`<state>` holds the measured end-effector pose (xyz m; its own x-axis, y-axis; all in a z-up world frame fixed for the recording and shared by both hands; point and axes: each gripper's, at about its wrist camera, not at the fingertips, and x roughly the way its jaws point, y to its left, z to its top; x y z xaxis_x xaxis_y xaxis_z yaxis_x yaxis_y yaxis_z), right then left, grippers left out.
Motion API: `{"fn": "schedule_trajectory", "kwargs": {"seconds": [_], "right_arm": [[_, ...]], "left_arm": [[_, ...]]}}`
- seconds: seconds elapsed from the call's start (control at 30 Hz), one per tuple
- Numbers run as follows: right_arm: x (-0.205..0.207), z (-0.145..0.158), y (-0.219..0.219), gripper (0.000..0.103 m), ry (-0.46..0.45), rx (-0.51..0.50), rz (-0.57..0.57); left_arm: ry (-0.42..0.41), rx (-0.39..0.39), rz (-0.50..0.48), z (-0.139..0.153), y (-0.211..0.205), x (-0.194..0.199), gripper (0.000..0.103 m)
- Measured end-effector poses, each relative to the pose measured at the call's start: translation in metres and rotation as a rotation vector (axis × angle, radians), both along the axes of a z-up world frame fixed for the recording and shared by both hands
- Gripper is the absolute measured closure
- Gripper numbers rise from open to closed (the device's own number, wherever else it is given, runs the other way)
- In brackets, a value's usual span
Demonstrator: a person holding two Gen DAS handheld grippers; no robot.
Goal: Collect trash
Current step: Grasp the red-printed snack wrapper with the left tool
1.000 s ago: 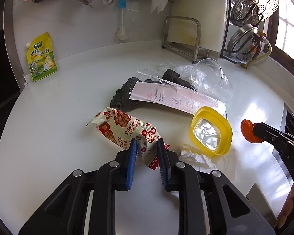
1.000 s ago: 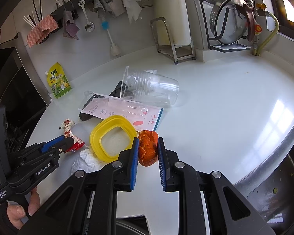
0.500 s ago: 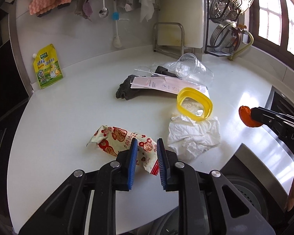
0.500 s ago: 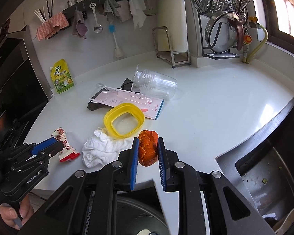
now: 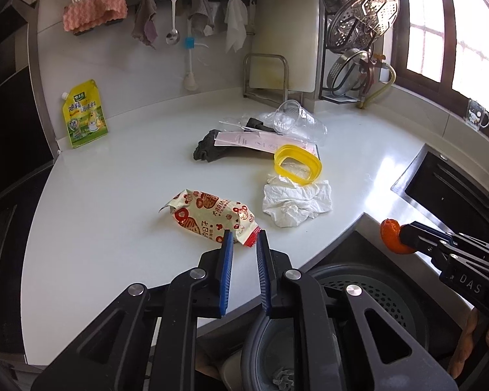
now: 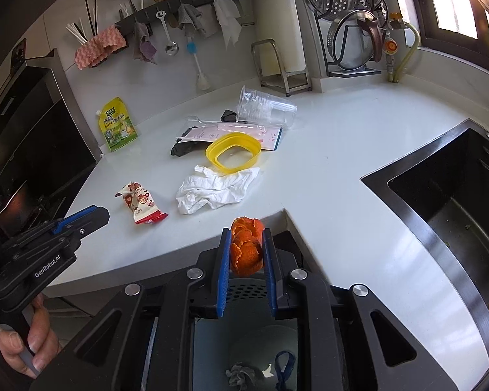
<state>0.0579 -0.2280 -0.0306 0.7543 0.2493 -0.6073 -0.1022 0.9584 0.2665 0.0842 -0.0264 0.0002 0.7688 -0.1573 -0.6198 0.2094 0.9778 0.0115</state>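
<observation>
right gripper (image 6: 245,250): fingers squeeze the orange peel (image 6: 246,247) | left gripper (image 5: 244,250): narrow gap, holding nothing | snack wrapper (image 5: 212,217) lies just past its fingertips

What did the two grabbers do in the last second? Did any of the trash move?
Both pulled back from the white countertop. The right gripper, still shut on the orange peel, now hangs over the dark perforated bin. The left gripper backed off the red-and-white snack wrapper, still open and empty. The wrapper, crumpled white tissue and yellow plastic ring stayed put.
</observation>
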Motion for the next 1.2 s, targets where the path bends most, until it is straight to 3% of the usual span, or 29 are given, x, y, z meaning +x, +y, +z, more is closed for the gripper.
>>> {"fn": "schedule_trajectory", "kwargs": {"seconds": [0.3,0.43,0.57,0.67,0.87,1.2], "right_arm": [[-0.010,0.007,0.004,0.085,-0.027,0.000,-0.001],[-0.007,0.004,0.000,0.085,-0.027,0.016,-0.005],[-0.005,0.001,-0.005,0.085,-0.029,0.031,-0.008],[-0.002,-0.001,-0.010,0.085,-0.029,0.041,-0.008],[0.002,-0.004,-0.021,0.085,-0.032,0.063,-0.012],[0.009,-0.005,-0.034,0.085,-0.056,0.074,-0.016]], "left_arm": [[0.023,-0.020,0.054,0.003,0.022,0.006,0.084],[0.037,-0.033,0.076,0.003,0.024,0.015,0.055],[0.068,-0.041,0.106,0.001,0.020,0.031,0.051],[0.113,-0.069,0.143,-0.006,0.019,0.044,0.035],[0.132,-0.072,0.235,-0.006,0.015,0.065,0.025],[0.247,-0.026,0.326,-0.017,0.007,0.102,0.021]]}}
